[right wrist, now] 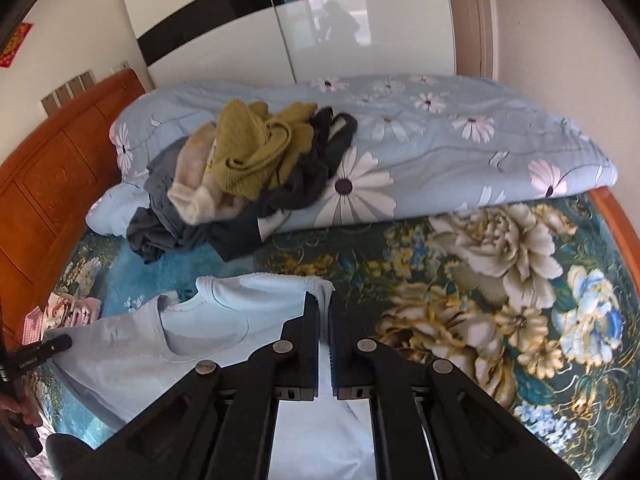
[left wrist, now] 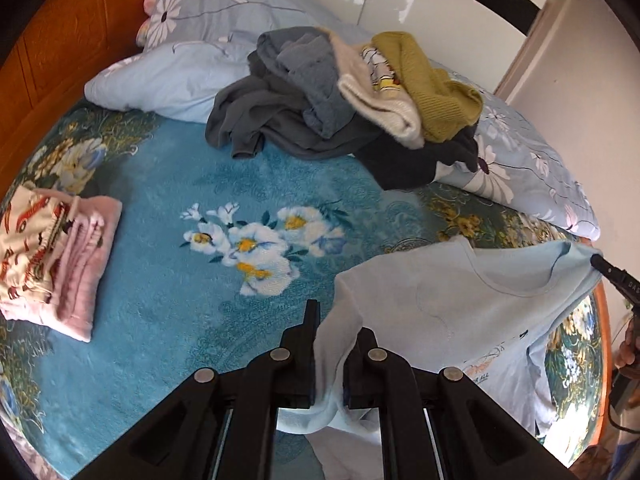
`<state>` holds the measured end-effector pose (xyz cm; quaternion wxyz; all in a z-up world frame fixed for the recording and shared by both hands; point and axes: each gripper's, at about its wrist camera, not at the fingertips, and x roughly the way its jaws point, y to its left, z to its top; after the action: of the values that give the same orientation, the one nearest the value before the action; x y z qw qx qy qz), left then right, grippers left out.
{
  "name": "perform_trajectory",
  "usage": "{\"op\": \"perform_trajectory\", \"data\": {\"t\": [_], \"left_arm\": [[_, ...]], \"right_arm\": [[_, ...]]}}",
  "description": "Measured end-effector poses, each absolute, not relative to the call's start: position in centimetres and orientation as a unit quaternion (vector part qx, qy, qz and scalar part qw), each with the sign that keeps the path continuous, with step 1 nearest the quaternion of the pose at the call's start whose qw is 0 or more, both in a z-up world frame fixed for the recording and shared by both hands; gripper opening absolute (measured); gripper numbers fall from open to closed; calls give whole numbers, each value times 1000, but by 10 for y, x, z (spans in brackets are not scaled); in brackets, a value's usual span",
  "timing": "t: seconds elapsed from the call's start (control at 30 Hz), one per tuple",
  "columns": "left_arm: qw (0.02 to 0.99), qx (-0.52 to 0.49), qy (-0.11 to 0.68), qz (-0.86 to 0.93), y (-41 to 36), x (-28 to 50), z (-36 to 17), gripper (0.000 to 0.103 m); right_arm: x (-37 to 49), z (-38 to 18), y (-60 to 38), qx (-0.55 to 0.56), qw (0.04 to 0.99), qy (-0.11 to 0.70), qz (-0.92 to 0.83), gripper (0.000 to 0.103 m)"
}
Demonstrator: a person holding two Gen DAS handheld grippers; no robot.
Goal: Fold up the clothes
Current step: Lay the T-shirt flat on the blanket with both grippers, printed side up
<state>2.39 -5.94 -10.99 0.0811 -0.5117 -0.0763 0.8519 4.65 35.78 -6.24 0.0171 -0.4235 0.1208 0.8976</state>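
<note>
Pale blue cotton fills the lower right of the left wrist view: a light blue T-shirt (left wrist: 472,304) hangs over the teal floral blanket (left wrist: 168,280), one shoulder pinched between the nearly closed jaws of the left gripper (left wrist: 338,320). Folded pink clothes (left wrist: 60,264) lie at the left edge, an unfolded pile (left wrist: 340,92) at upper centre. In the right wrist view, the right gripper (right wrist: 324,312) is clamped on the shirt's other shoulder at lower centre, the shirt spreading toward the lower left.
</note>
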Motion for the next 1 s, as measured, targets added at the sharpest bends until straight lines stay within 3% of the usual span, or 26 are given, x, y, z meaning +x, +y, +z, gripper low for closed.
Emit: {"op": "perform_trajectory", "data": {"t": [0.27, 0.6, 0.77, 0.83, 0.87, 0.9, 0.93, 0.97, 1.0], "left_arm": [[92, -491, -19, 866, -42, -26, -92, 9], [49, -592, -46, 803, -47, -53, -196, 10], [55, -607, -91, 788, -58, -60, -208, 12], [62, -606, -112, 785, -63, -63, -202, 24], [61, -601, -122, 788, -67, -63, -197, 38], [61, -595, -132, 790, -71, -62, -193, 47], [60, -586, -143, 796, -76, -60, -188, 56], [59, -577, -151, 801, -80, -56, -183, 57], [56, -574, -153, 803, -83, -49, -180, 57]], "right_arm": [[-9, -78, 344, -425, 58, 84, 899, 4], [-30, -165, 364, -515, 110, 139, 839, 4], [-32, -183, 364, -534, 116, 147, 824, 4], [-35, -181, 362, -531, 115, 150, 826, 4], [-37, -178, 361, -528, 115, 150, 828, 5], [-38, -176, 360, -526, 115, 147, 830, 7], [-39, -174, 359, -525, 116, 143, 831, 16], [-40, -172, 357, -524, 117, 139, 832, 36], [-39, -169, 356, -523, 116, 135, 834, 44]]}}
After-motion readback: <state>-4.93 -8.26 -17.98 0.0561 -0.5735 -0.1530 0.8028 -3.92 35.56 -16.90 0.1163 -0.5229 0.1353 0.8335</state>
